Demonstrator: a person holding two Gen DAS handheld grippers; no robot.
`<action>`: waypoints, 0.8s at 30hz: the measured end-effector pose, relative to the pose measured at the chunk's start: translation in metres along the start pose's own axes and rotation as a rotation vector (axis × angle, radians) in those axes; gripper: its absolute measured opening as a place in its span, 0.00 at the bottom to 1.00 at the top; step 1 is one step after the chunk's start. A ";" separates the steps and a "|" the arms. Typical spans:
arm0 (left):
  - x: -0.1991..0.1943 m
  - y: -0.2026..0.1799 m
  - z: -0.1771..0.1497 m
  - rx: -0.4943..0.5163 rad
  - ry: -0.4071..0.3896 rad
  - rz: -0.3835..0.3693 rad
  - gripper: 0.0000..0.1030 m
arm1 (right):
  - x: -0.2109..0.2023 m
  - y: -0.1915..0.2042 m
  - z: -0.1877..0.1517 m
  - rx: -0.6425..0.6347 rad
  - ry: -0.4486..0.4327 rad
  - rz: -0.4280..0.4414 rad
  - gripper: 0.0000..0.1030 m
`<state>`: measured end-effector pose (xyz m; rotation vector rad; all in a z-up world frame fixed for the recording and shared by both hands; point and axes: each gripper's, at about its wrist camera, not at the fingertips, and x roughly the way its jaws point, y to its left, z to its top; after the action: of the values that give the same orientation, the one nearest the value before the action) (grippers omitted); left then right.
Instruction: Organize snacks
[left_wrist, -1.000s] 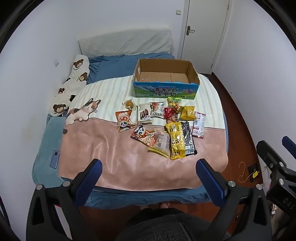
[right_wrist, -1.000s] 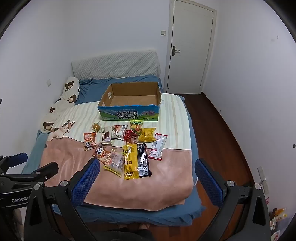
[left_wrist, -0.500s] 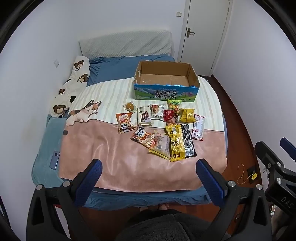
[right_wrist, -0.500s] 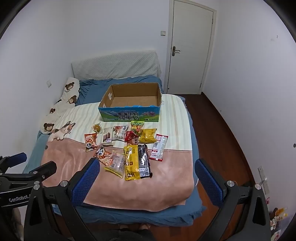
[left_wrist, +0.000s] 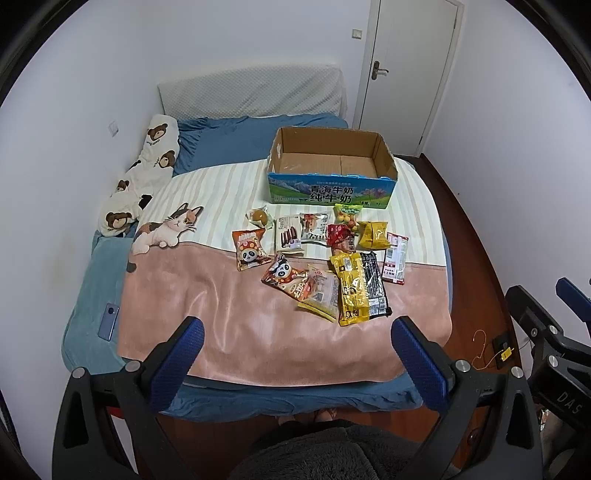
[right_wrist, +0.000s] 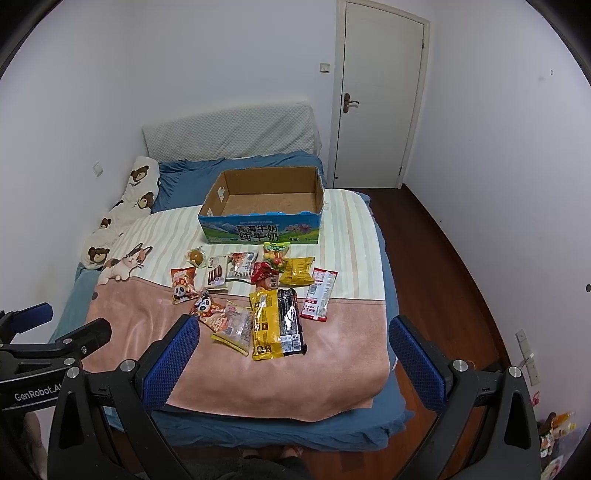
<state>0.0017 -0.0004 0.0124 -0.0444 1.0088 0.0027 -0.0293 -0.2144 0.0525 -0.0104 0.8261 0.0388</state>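
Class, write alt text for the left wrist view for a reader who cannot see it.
Snack packets lie scattered on a bed before an empty cardboard box. The open left gripper hovers at the foot, holding nothing.

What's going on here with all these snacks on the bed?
A person stands at the foot of the bed with a gripper in each hand. The left gripper and right gripper are both open and empty. The snack packets lie loose on the blanket; the cardboard box behind them is empty.

Box (left_wrist: 330, 194) front – "青海牛奶 纯牛奶"; left gripper (right_wrist: 35, 395) body – "GenRobot.AI"; cookie pkt (left_wrist: 288, 234) – "Franzzi".
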 end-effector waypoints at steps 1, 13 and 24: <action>0.000 0.000 0.001 0.000 0.000 -0.002 1.00 | 0.001 0.001 0.000 0.000 0.000 -0.001 1.00; -0.003 0.000 0.000 0.000 -0.010 0.000 1.00 | -0.008 -0.001 0.000 0.023 -0.011 0.003 1.00; -0.004 0.001 0.000 -0.002 -0.013 0.000 1.00 | -0.012 -0.003 -0.002 0.043 -0.013 0.007 1.00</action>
<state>-0.0003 0.0007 0.0160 -0.0462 0.9958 0.0036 -0.0386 -0.2177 0.0595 0.0329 0.8135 0.0275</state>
